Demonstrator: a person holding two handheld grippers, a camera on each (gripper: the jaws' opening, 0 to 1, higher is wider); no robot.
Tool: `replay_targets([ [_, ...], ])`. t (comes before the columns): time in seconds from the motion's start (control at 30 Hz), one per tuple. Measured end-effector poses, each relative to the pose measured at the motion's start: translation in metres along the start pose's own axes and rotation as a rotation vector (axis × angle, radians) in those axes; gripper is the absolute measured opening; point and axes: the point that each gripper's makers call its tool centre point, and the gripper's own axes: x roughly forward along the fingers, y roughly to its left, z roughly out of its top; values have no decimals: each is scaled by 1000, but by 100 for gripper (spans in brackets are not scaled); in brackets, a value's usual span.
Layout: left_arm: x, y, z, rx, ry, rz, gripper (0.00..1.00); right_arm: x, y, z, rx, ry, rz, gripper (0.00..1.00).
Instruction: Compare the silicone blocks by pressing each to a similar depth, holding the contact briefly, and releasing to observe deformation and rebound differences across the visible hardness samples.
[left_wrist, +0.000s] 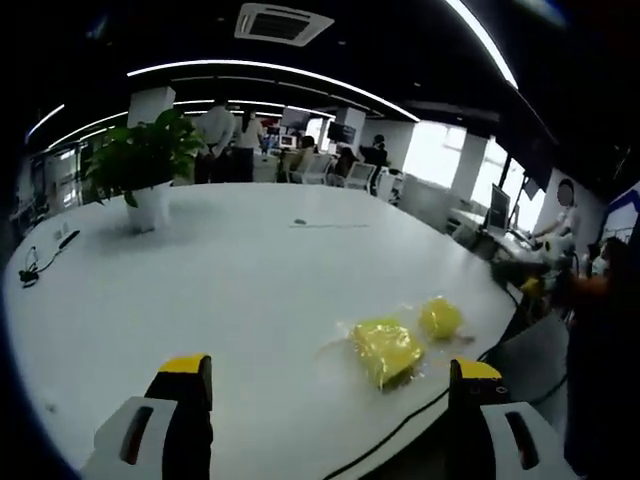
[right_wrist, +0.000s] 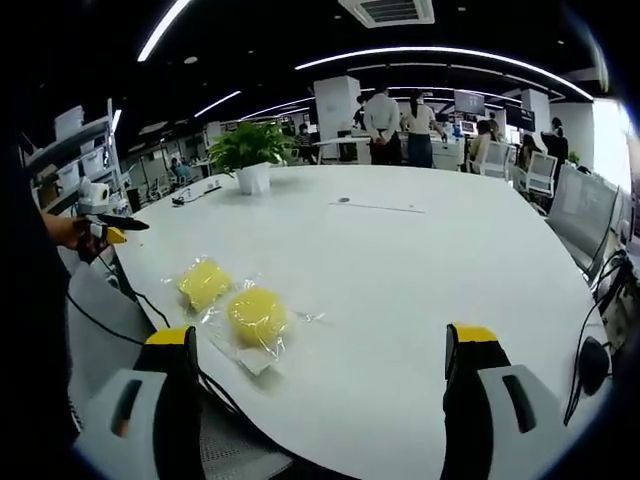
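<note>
Left gripper (left_wrist: 330, 385) has its jaws wide apart, nothing between them, held above the white table (left_wrist: 230, 270). Right gripper (right_wrist: 325, 350) is the same — jaws spread, empty, over the table's near edge. Two yellow silicone blocks sit in clear plastic wrap close to the table edge, just beside each other: the squarer block (left_wrist: 385, 350) and the rounder block (left_wrist: 440, 318) in the left gripper view; in the right gripper view the rounder block (right_wrist: 258, 315) lies nearer the jaws than the squarer block (right_wrist: 204, 283). Neither gripper touches them. A potted plant (right_wrist: 250, 155) stands at the far side — people stand and sit beyond the table.
</note>
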Motion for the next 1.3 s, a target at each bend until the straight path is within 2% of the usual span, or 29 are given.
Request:
replay_targets([
  [0.07,4,-9,8,-70,-12,-45,100,-1,0,1,7,-4,-1,97],
  [0.17,5,-22,16,-69,-1,-55,100,-1,-1,1,9,-6,-2,97],
  [0.2,9,-19,13,-66,-3,-63,100,-2,-1,1,9,-7,-2,97],
  [0.3,12,-28,19,-53,6,-77,100,-3,-1,1,10,-8,-5,97],
  [0.47,22,-28,23,-42,29,-99,100,-6,-2,1,14,-13,-8,97],
  [0.93,68,-58,42,-44,79,-157,100,-12,-1,-2,33,-24,-21,97],
  [1.17,85,-71,44,-35,118,-179,100,-13,-3,-3,41,-30,-28,97],
  [1.3,93,-82,47,-69,117,-215,100,-13,-3,-3,45,-33,-29,97],
])
